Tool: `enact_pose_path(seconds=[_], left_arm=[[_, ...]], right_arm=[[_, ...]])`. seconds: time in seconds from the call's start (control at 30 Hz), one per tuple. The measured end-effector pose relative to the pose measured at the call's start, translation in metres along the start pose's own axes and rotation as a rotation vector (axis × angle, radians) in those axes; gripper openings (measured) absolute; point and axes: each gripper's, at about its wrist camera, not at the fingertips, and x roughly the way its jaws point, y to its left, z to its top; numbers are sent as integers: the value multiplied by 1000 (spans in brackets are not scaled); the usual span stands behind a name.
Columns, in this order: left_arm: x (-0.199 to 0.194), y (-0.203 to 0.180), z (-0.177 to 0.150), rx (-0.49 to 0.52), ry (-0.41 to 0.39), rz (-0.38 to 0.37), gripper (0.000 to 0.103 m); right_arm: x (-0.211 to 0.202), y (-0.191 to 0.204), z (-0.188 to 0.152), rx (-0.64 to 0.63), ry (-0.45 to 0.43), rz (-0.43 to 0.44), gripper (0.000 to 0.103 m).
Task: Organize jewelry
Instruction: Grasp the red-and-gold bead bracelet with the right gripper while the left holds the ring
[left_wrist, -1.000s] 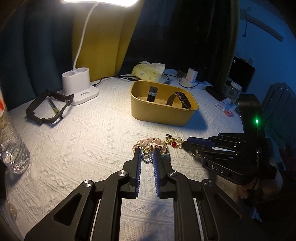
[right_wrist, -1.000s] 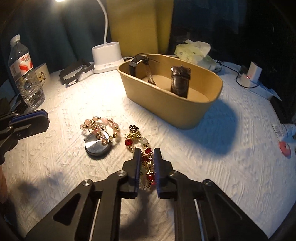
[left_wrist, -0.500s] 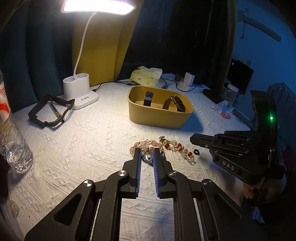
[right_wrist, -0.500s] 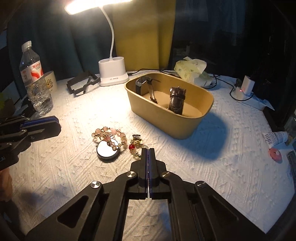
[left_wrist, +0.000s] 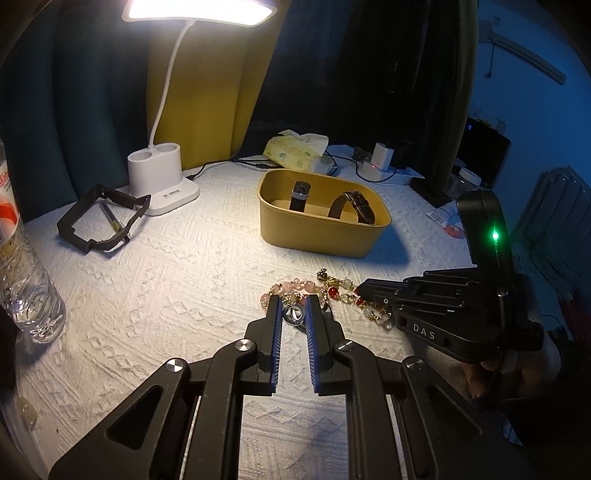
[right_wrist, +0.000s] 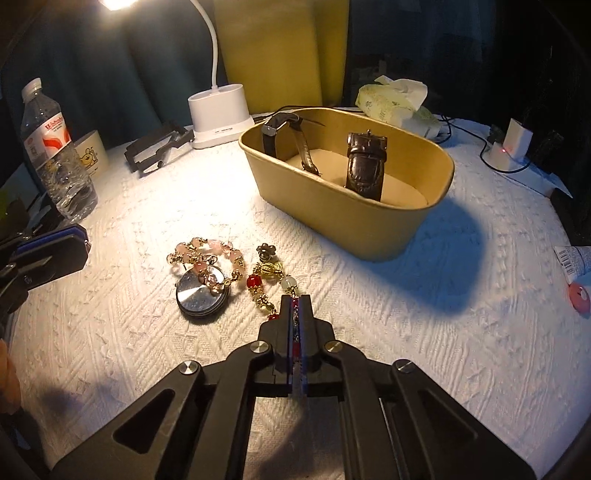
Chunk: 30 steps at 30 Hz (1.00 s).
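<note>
A tan tub (right_wrist: 332, 218) (left_wrist: 317, 236) holds two strapped watches (right_wrist: 364, 166). On the white cloth in front of it lie a pink bead bracelet (right_wrist: 207, 251) with a round silver watch face (right_wrist: 201, 295), and a red-and-gold bead bracelet (right_wrist: 266, 280). My right gripper (right_wrist: 294, 299) is shut on the near end of the red-and-gold bracelet (left_wrist: 354, 295). My left gripper (left_wrist: 293, 301) is open, its fingers on either side of the watch face (left_wrist: 293, 314) and pink bracelet (left_wrist: 295, 288).
A white desk lamp base (left_wrist: 162, 177) and a black frame (left_wrist: 99, 218) stand at the back left. A water bottle (right_wrist: 55, 147) and a cup (right_wrist: 90, 155) stand at the left edge. A tissue pack (left_wrist: 295, 151) and a charger (right_wrist: 513, 147) lie behind the tub.
My right gripper closed on the red-and-gold bracelet and has drawn its near end up between the fingers. My left gripper stays open around the watch face.
</note>
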Motion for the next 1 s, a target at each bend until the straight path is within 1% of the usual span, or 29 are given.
enact_pose_path(seconds=[0.17,0.27,0.33,0.43,0.5,0.57,0.7,0.77,0.87,0.9,0.93,0.97,1.0], left_arm=[[3,0,0,3,6,-9,14],[4,1,1,3,5,-12,14],[4,0,1,3,6,-10,14],[4,0,0,3,6,-10,14],[4,0,1,3,6,-11,14],[5,0,1,4,7,-11,14],[6,-1,0,6,12,-10,14],[7,-1,0,8,14,-10,14],[8,-2,0,11,17,-11,14],[8,-3,0,14,18,-12,14],[8,-3,0,15,19,-13,14],[8,-3,0,16,20,-14,14],[8,-4,0,19,20,-14,14]], right_arm=[[1,-6,0,41,10,13,8],[2,-10,1,62,17,39,13],[0,-10,1,66,10,32,21],[-2,-10,2,69,0,53,31],[-1,-7,1,51,2,65,32],[2,-2,-1,20,13,66,33],[2,10,-4,-57,6,13,33],[2,14,-5,-76,6,-8,33],[3,13,-4,-86,6,-8,33],[3,14,-4,-95,5,-11,29],[3,14,-4,-100,3,-15,17],[2,15,-4,-105,2,-21,15],[2,15,-4,-110,1,-19,15]])
